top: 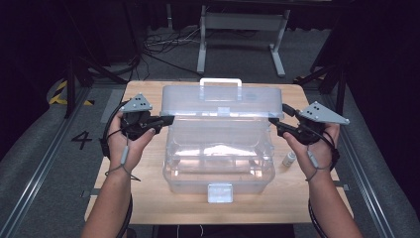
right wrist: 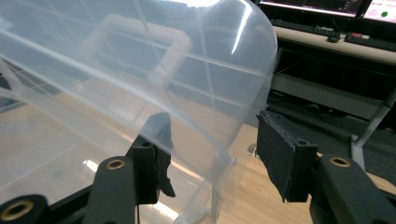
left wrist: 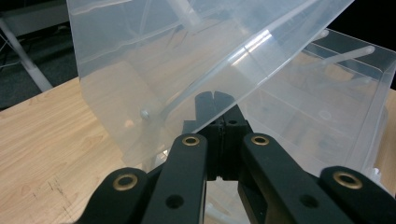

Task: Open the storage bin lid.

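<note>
A clear plastic storage box (top: 218, 168) stands in the middle of the wooden table (top: 143, 193), its lid (top: 223, 101) raised and tilted back, with a white handle (top: 220, 82) on top. My left gripper (top: 171, 119) is at the lid's left end, shut on the lid's edge; in the left gripper view the jaw tips (left wrist: 215, 100) meet on the lid (left wrist: 154, 56) above the box base (left wrist: 327, 107). My right gripper (top: 273, 121) is at the lid's right end. Its jaws stand open (right wrist: 212, 144) with the lid's corner (right wrist: 140, 70) between the pads, untouched.
A small white bottle (top: 288, 159) stands on the table right of the box, under my right hand. The box's front latch (top: 219, 192) faces the near edge. A metal table frame (top: 242, 34) and cables lie on the floor beyond.
</note>
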A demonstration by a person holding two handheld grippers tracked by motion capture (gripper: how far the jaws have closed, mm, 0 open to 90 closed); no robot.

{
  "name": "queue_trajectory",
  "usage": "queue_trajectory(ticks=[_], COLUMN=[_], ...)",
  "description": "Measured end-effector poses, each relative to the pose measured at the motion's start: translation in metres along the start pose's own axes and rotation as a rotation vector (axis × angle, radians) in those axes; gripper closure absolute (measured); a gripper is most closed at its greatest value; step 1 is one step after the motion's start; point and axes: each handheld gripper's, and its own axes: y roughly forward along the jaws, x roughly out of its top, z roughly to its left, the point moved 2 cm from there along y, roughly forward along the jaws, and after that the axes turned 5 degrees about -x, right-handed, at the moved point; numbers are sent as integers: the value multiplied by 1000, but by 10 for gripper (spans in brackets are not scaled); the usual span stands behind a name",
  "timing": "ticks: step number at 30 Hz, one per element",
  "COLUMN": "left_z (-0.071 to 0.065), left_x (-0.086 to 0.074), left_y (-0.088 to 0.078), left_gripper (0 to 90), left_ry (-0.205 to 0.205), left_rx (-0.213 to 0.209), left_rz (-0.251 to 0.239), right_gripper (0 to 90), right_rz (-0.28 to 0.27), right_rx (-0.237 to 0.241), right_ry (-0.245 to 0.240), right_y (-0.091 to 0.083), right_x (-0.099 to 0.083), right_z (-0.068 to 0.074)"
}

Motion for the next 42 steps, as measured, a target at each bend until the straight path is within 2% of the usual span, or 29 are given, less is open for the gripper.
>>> queue_trajectory(ticks=[6,10,13,14,18,26,35,42], left_z=[0,0,-1,-1,0,-4,-7,-20], left_x=[0,0,0,0,-1,-2,-7,-8], left_y=[0,0,0,0,0,-5,-14,-24], left_gripper=[900,899,898,897,880,860,845,833], left_ry=[-1,2,5,5,6,26,29,56], left_rx=[-6,-7,-4,-4,-26,-36,-50,-88], left_rz=[0,1,0,0,3,4,20,40], right_gripper=[465,544,625,625,738,748,749,748], right_rz=[-8,-26,-37,-37,-31,-10,4,18], right_rx=[-40,-62,-98,-98,-127,-122,-117,-103], right_ry=[-11,-7,-31,-31,-33,12,26,44], right_y=[9,9,6,6,4,8,13,18], right_x=[1,1,2,2,1,6,10,13], right_z=[2,2,2,2,0,-4,-7,-11])
